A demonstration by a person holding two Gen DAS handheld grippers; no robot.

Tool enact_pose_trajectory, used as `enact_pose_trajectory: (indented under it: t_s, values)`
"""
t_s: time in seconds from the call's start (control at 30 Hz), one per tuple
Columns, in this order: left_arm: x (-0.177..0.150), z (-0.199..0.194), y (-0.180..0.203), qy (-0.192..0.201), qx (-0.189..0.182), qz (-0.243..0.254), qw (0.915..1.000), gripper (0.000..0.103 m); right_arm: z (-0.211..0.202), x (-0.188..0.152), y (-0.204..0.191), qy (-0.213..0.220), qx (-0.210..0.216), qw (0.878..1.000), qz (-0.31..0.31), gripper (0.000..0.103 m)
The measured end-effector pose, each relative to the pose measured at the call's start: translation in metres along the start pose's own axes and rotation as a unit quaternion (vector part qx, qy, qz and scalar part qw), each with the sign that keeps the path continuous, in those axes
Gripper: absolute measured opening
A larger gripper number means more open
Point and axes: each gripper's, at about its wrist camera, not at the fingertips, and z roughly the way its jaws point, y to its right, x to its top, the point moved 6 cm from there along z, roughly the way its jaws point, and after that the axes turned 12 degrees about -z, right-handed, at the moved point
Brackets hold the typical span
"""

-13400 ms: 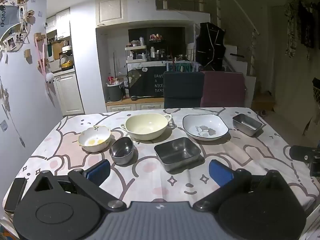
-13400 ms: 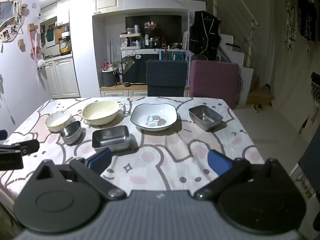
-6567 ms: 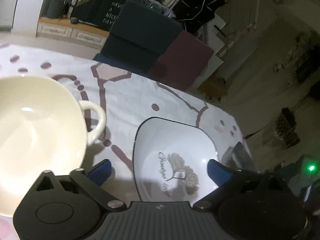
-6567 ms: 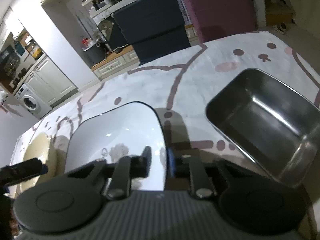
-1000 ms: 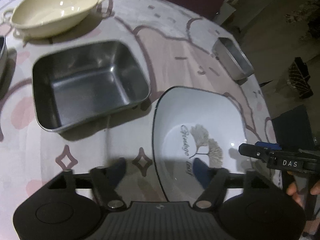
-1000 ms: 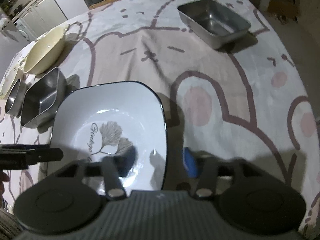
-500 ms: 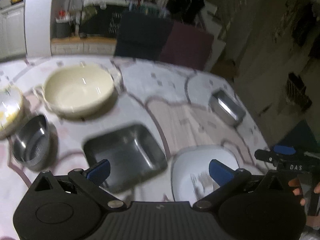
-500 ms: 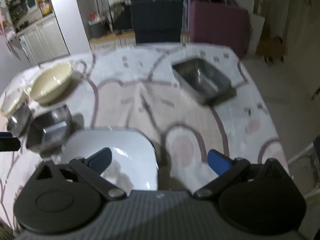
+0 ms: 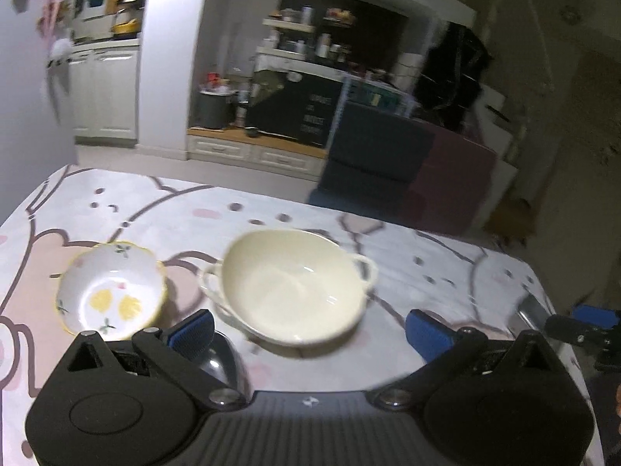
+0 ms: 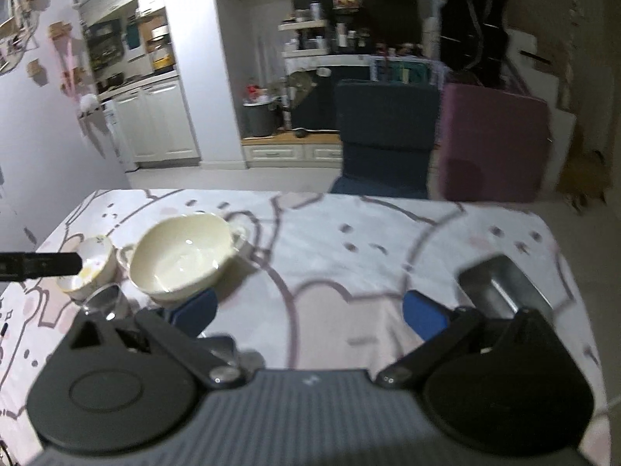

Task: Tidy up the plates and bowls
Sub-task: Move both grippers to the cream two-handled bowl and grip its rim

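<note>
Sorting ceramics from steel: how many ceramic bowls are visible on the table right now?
2: the lemon-print bowl at the left and the cream two-handled bowl beside it to its right. Others may be hidden behind the gripper bodies.

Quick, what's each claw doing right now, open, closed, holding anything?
Left claw: open, holding nothing.
Right claw: open, holding nothing.

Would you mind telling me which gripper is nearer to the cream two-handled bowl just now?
Left. The left gripper hovers just short of the cream two-handled bowl, which sits between its open jaws' line. The right gripper is farther off, with the bowl up and left of its open jaws.
</note>
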Motion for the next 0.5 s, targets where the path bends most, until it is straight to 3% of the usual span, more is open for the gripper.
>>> enact_pose_trajectory:
  t_s: [0.3,0.5]
  values:
    - [0.036,0.037,-0.037,-0.001,0.006,-0.057,0.9984,0.1,0.081,0.064,-0.035,-0.014,0.031,0.999,-0.037,0.099]
    - [0.047,0.062,-0.052,-0.018,0.004,-0.067,0.9976,0.079,0.129,0.09,-0.039,-0.028,0.056,0.998,-0.01,0.081]
